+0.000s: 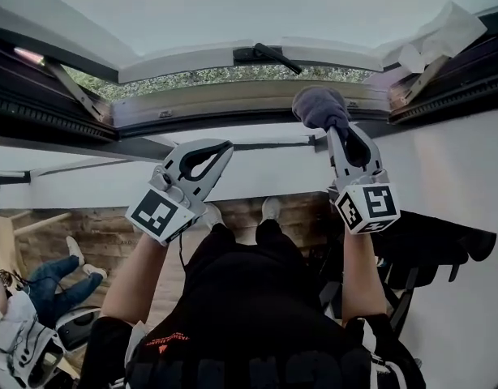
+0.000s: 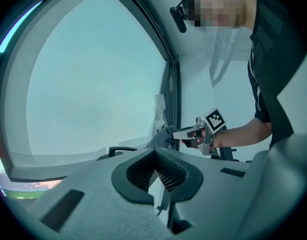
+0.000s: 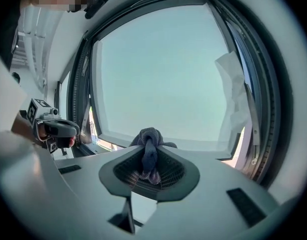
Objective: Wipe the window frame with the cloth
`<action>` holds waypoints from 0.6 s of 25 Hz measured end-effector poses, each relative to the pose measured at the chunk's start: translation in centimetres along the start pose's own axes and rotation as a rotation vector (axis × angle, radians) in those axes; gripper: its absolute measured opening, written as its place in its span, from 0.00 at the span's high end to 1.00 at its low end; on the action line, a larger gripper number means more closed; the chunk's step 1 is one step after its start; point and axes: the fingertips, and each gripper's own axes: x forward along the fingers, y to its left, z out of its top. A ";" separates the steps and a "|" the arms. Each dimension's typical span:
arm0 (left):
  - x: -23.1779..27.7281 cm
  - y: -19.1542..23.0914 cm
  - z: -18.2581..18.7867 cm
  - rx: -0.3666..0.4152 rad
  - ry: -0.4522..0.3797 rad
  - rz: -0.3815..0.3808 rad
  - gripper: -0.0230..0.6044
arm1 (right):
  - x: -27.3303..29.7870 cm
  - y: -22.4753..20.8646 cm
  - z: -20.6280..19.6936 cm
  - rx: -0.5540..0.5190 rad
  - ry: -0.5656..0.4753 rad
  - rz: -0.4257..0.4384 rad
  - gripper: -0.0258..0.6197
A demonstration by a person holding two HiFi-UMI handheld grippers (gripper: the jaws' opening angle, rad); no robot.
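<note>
A grey-purple cloth [image 1: 318,105] is bunched in my right gripper [image 1: 336,130], which is shut on it and holds it up against the lower window frame [image 1: 233,97] of the open roof window. In the right gripper view the cloth [image 3: 148,151] hangs between the pads, its bulk beyond the tips. My left gripper [image 1: 226,147] is shut with nothing in it, lower and to the left, below the frame. From the left gripper view, the right gripper [image 2: 181,133] presses the cloth [image 2: 161,136] at the frame's corner.
The tilted sash carries a black handle [image 1: 267,53] just above the frame. A crumpled white sheet [image 1: 440,35] is wedged in the upper right corner by the hinge arm. A black chair [image 1: 431,245] stands at the right. Another person's legs [image 1: 46,286] show low on the left.
</note>
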 end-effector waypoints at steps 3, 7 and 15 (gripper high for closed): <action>-1.1 0.6 0.4 0.002 -0.006 0.019 0.93 | 0.8 2.0 0.6 -0.002 -0.008 0.037 0.86; -2.1 1.1 0.9 0.031 -0.022 0.032 0.93 | 1.3 3.8 1.3 -0.009 -0.017 0.073 0.86; -3.8 1.2 2.0 0.034 -0.037 0.059 0.93 | 1.5 6.5 2.4 -0.021 -0.036 0.124 0.86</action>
